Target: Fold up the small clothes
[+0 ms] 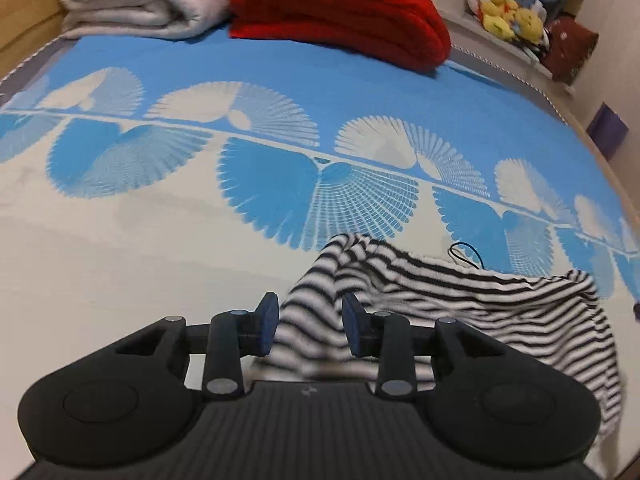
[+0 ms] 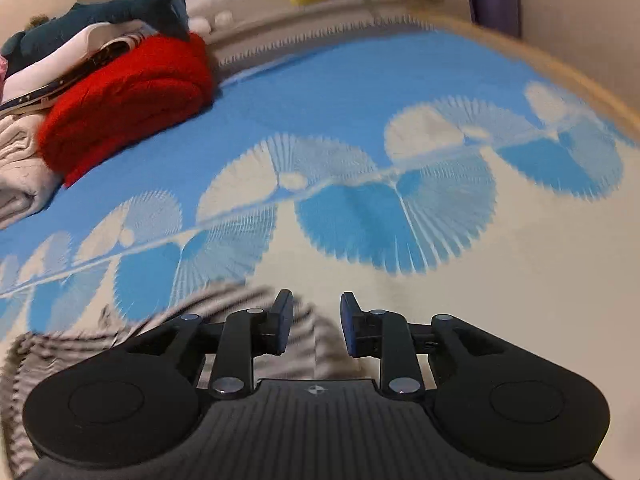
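A black-and-white striped garment (image 1: 460, 304) lies rumpled on the blue-and-cream bedspread (image 1: 280, 80). In the left wrist view a raised fold of it runs between the blue pads of my left gripper (image 1: 308, 312); the jaws stand apart on either side of the cloth and do not pinch it. In the right wrist view the same garment (image 2: 132, 332) shows blurred at lower left, reaching in between the pads of my right gripper (image 2: 316, 316), whose jaws are also apart.
A folded red blanket (image 1: 340, 8) and a folded cream blanket (image 1: 136, 0) lie at the far end of the bed. A thin black cord (image 1: 464, 254) lies beyond the garment. Yellow plush toys (image 1: 508, 12) sit on a ledge, a shark plush (image 2: 104, 12) on the pile.
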